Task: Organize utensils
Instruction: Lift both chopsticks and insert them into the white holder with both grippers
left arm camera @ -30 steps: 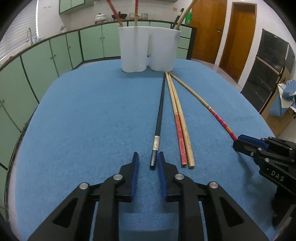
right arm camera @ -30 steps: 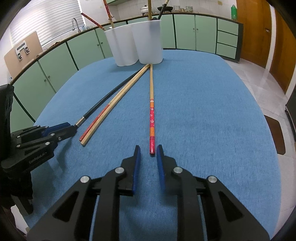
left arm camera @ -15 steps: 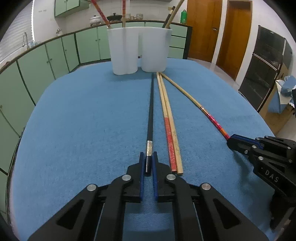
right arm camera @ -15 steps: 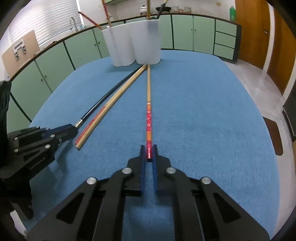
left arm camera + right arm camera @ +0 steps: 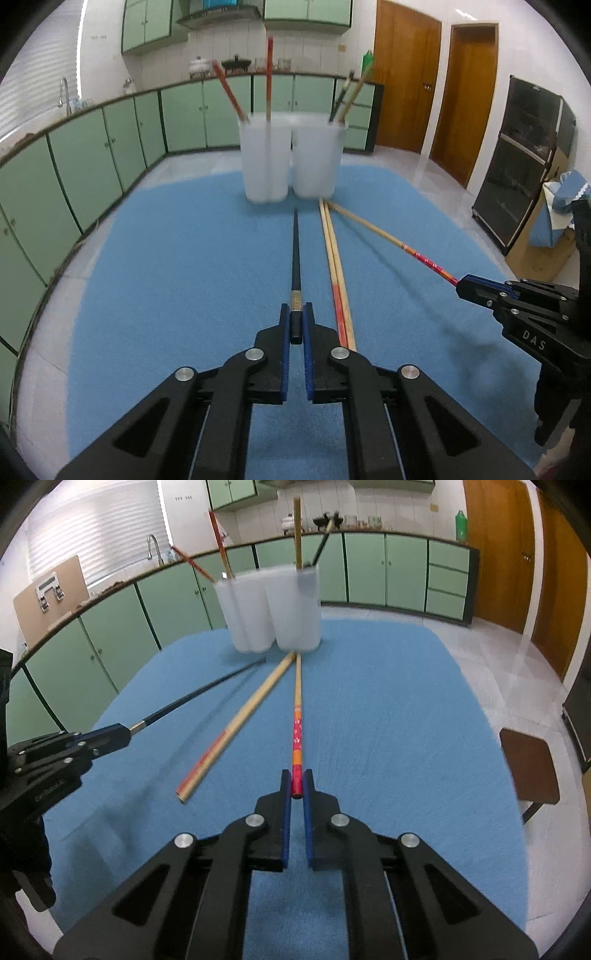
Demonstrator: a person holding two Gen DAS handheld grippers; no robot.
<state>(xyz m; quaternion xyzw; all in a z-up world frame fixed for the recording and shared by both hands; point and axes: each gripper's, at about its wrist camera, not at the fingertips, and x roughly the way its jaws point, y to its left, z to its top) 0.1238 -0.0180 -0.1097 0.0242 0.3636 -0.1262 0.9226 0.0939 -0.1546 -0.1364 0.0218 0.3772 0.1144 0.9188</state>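
My left gripper [image 5: 296, 314] is shut on the near end of a black chopstick [image 5: 295, 258] and holds it raised off the blue cloth. My right gripper [image 5: 296, 781] is shut on the red end of a red-and-bamboo chopstick [image 5: 297, 716], also raised. A pair of bamboo chopsticks with red ends [image 5: 334, 266] lies on the cloth between them, also in the right wrist view [image 5: 236, 723]. Two white holder cups [image 5: 290, 158] stand at the far end with several chopsticks upright in them. Each gripper shows in the other's view: right [image 5: 476, 290], left [image 5: 110, 734].
The table is covered with a blue cloth [image 5: 184, 277]. Green kitchen cabinets [image 5: 92, 162] run behind and to the left. Wooden doors [image 5: 436, 81] and a dark cabinet [image 5: 524, 158] stand to the right. A brown stool [image 5: 530, 771] is beside the table's right edge.
Both grippers closed on their chopsticks and have lifted the near ends off the cloth. The views have tilted up toward the holder cups.
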